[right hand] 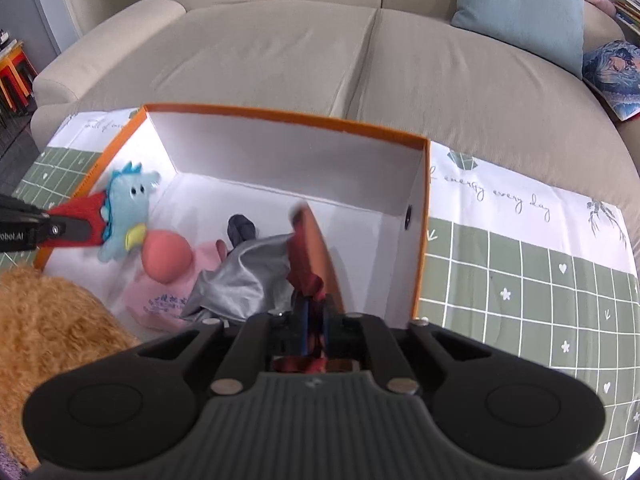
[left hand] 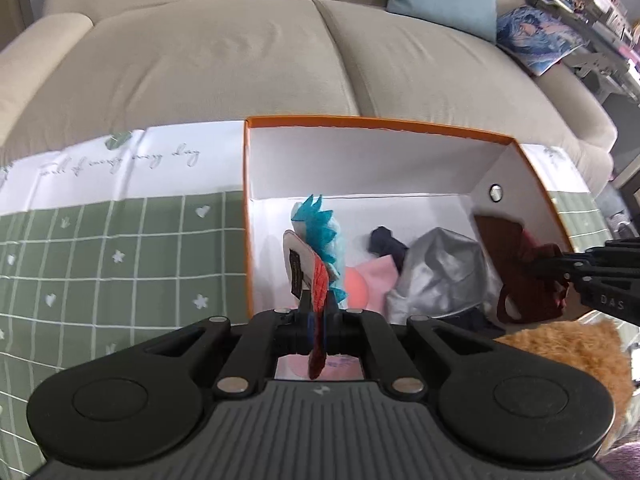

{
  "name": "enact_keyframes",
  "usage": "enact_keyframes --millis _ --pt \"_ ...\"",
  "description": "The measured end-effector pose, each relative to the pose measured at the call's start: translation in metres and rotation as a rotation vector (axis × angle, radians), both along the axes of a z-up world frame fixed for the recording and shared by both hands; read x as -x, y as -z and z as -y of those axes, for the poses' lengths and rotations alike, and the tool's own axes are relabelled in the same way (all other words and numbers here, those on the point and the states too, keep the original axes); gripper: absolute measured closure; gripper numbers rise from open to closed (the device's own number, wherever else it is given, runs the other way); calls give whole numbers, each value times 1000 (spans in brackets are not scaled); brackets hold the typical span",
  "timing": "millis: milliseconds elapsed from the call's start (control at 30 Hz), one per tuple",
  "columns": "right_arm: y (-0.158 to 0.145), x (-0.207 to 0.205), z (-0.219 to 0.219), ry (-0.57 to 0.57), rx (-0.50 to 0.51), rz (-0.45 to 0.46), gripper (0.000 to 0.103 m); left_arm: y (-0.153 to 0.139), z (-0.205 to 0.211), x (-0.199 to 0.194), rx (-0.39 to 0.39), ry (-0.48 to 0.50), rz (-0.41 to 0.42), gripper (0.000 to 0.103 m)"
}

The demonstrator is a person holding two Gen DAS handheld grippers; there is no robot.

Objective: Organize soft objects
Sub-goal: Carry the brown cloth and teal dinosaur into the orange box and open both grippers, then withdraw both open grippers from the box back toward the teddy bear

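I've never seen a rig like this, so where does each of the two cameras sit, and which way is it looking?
Left wrist: on the left gripper, facing the orange box and sofa; jaws shut on the blue plush toy.
Right wrist: on the right gripper, facing the same box from its other end; jaws shut on a dark red cloth item.
Shared: box, silver cloth, each other's gripper.

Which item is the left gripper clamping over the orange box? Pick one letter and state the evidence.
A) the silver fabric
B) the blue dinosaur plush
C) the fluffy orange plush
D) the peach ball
B: the left gripper is shut on the red part of the blue dinosaur plush, holding it at the left wall of the orange box, while the silver fabric and peach ball lie loose inside.
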State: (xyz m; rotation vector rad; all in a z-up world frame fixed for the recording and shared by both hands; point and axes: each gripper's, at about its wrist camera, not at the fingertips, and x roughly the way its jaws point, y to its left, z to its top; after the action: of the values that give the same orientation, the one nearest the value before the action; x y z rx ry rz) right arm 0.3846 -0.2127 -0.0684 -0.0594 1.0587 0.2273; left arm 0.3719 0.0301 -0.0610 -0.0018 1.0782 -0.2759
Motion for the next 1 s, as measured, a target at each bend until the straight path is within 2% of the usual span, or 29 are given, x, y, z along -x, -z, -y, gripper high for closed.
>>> enact_keyframes --millis 100,267,333,400,467,667,800,1000 --pt "-1 1 -2 5 0 0 93 0 2 -6 -47 -19 -9 98" --pt "-5 4 -4 2 -4 5 92 -2 3 -5 -67 -32 -15 92" --pt "-7 7 -5 0 3 10 91 -4 2 -4 -66 -35 -8 78" --pt "-11 9 -5 2 2 11 89 -9 0 -2 -48 -46 -2 71" --pt "-15 11 -4 8 3 18 83 -14 -2 0 -25 -56 4 70" --pt "-39 27 -3 15 4 64 81 -37 -4 15 12 -60 60 70" --pt "-61 45 -4 19 -5 117 80 -61 -2 37 43 -41 137 70" --pt "-94 84 -12 -2 -13 196 74 -94 11 83 39 2 253 70"
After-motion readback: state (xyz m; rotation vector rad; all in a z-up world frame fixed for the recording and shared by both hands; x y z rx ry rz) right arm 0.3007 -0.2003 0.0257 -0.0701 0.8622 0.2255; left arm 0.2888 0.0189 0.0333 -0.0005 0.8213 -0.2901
